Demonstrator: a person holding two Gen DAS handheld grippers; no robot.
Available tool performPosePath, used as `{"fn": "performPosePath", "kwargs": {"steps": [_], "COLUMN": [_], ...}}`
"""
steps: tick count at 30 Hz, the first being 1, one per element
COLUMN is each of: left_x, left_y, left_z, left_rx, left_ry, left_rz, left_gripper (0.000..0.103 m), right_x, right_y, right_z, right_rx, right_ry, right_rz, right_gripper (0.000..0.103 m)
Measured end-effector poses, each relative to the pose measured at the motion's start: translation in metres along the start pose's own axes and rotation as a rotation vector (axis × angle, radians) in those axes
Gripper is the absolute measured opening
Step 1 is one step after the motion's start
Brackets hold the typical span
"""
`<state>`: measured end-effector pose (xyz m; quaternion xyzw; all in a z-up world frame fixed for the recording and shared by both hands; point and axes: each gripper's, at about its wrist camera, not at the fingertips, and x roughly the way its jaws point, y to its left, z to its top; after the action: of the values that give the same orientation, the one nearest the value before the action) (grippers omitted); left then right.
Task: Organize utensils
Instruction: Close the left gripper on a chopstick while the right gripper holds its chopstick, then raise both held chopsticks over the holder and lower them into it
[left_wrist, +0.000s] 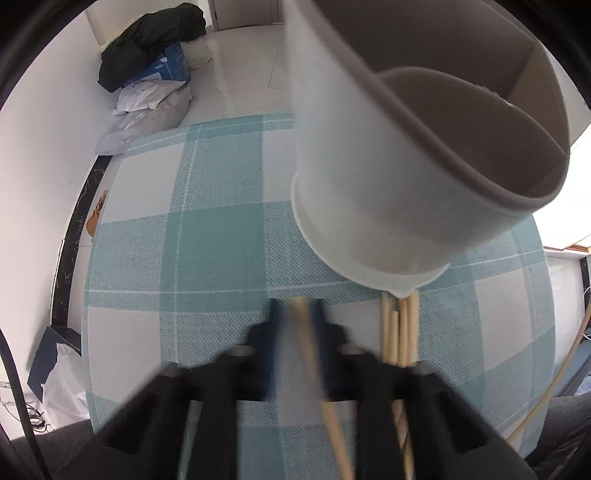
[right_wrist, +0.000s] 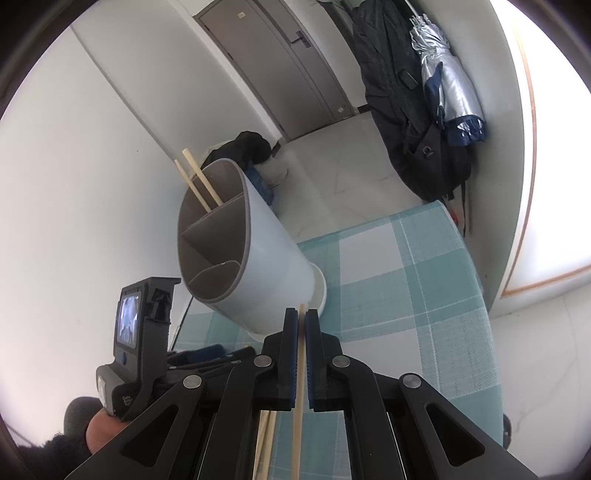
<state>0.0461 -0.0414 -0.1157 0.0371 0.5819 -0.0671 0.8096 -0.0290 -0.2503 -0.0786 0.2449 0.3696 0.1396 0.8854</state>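
- Teal-and-white checked tablecloth (left_wrist: 207, 236) covers the table beneath both grippers.
- Left gripper (left_wrist: 295, 310), blurred, is pinched shut on one chopstick (left_wrist: 308, 343).
- Right gripper (right_wrist: 301, 317) is clamped tight on another chopstick (right_wrist: 298, 387).
- Loose chopsticks (left_wrist: 400, 332) lie bundled on the cloth just beside the left gripper.
- Beyond, a white utensil holder (right_wrist: 266, 251) with grey compartments stands, two chopsticks (right_wrist: 199, 181) in its far compartment.
- Farther off, a grey door (right_wrist: 273, 62).
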Motion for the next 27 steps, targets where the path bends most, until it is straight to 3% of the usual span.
{"fn": "performPosePath", "kwargs": {"steps": [5, 9, 19, 27], "left_x": [-0.003, -0.029, -0.12, -0.145], "left_y": [0.014, 0.026, 0.029, 0.025], "left_z": [-0.002, -0.001, -0.021, -0.035], "left_rx": [-0.068, -0.096, -0.042, 0.022], "left_ry": [-0.031, -0.13, -0.412, -0.481], "left_rz": [-0.034, -0.071, -0.167, -0.225], "left_gripper": [0.003, 0.003, 0.002, 0.002], "right_x": [-0.001, -0.007, -0.025, -0.042], "right_y": [0.006, 0.017, 0.057, 0.082], "right_z": [-0.001, -0.003, -0.016, -0.025], "right_rx": [-0.017, -0.063, -0.23, -0.333], "right_ry": [-0.008, -0.041, -0.145, -0.23], "right_rz": [0.0, 0.015, 0.039, 0.005], "right_gripper": [0.003, 0.003, 0.003, 0.003]}}
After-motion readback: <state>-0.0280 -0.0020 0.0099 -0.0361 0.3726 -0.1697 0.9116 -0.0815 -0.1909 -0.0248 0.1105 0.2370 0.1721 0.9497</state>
